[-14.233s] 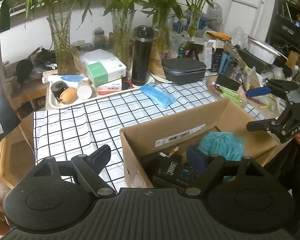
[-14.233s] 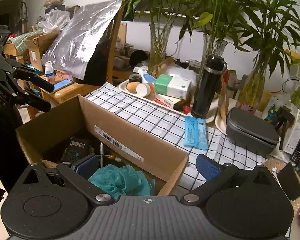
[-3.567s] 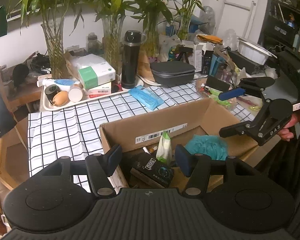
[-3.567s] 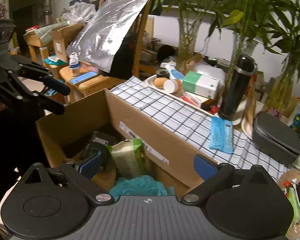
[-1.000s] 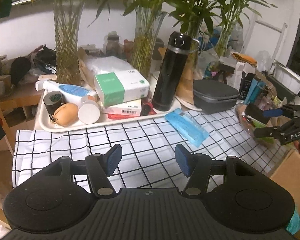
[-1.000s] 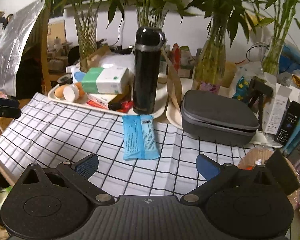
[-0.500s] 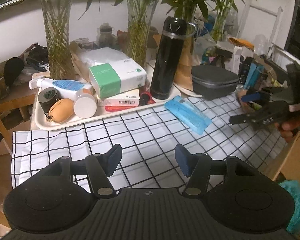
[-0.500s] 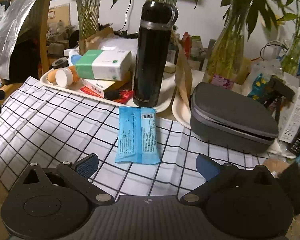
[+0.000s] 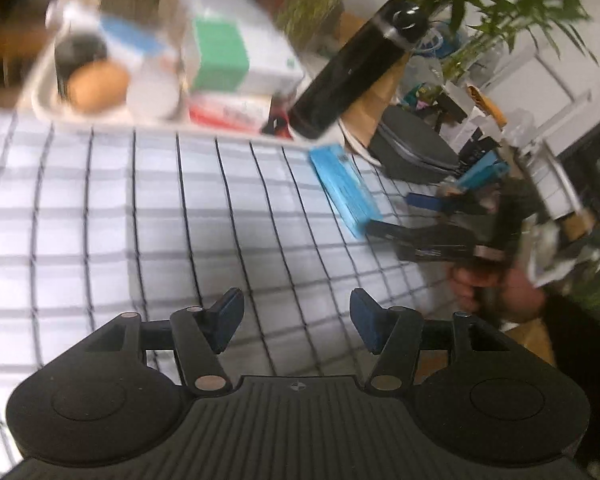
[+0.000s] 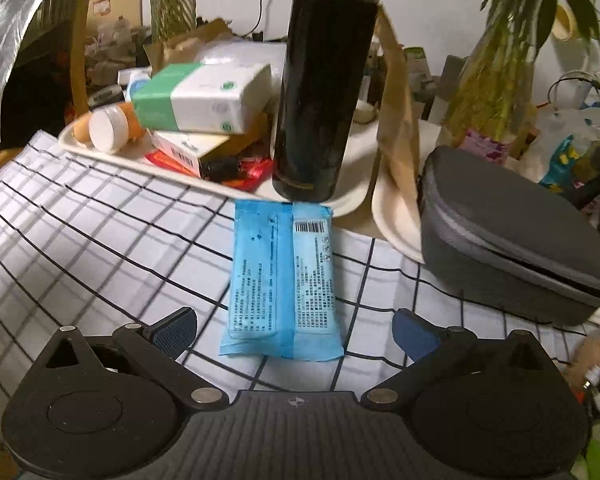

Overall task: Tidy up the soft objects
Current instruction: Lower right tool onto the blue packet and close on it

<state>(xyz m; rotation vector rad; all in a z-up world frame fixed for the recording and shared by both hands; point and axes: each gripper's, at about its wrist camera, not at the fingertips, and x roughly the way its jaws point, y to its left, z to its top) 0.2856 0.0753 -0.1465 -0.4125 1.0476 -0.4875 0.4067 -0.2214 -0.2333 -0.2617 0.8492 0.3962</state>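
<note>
A blue soft packet (image 10: 284,284) lies flat on the checked tablecloth (image 10: 100,248), its far end near the black flask (image 10: 324,92). My right gripper (image 10: 296,334) stands open just above the packet's near end, one blue pad on each side, not pressing it. The left wrist view is blurred: the same blue packet (image 9: 344,188) lies at the right, with the right gripper (image 9: 432,220) and the person's hand (image 9: 496,284) beside it. My left gripper (image 9: 296,320) hangs open over bare cloth with nothing between its fingers.
A white tray (image 10: 112,152) at the back carries a green-and-white tissue box (image 10: 200,96), small boxes and round items. A grey zip case (image 10: 512,232) sits at the right. Glass vases with bamboo line the wall. Cardboard (image 9: 528,336) shows at the right edge.
My right gripper has come down and closer to the blue packet, which now lies between its pads. The left gripper has rolled and tilted, so its view is slanted and blurred.
</note>
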